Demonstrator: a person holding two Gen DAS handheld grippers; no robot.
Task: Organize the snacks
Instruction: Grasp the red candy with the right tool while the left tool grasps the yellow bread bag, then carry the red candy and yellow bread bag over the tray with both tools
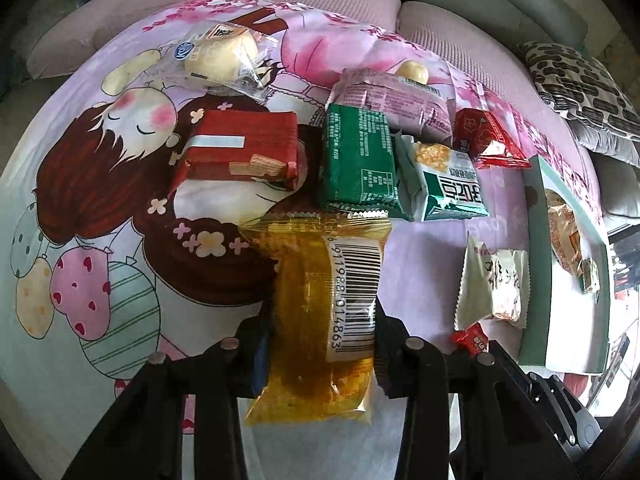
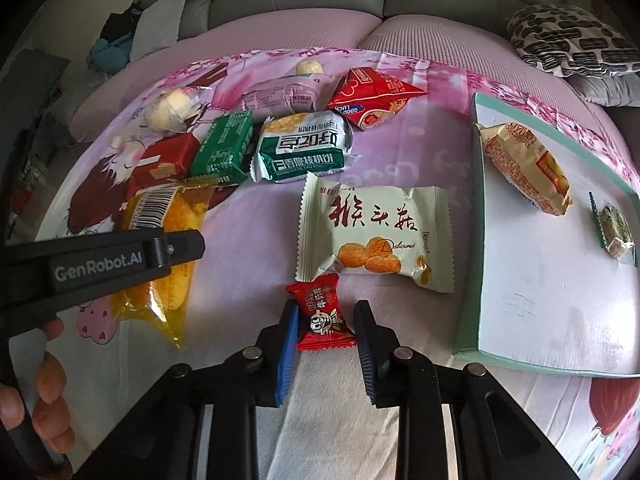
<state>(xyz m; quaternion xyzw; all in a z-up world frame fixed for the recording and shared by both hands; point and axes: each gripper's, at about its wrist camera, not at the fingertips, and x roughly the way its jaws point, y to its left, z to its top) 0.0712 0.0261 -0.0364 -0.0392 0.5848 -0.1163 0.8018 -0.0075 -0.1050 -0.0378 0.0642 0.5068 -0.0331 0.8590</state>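
In the left wrist view the left gripper pinches the yellow cake packet across its middle, near the heap, presumably to lift it, while in the right wrist view the right gripper straddles the small red candy, its pads seemingly closed on the wrapper, with the tray just to its right.

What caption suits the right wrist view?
Right gripper closing around a small red candy packet, snacks and a tray nearby.

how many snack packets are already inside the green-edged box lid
2. An orange-and-cream packet lies near the far end of the box lid, and a small green-edged packet sits by its right rim. Nothing appears hidden in it.
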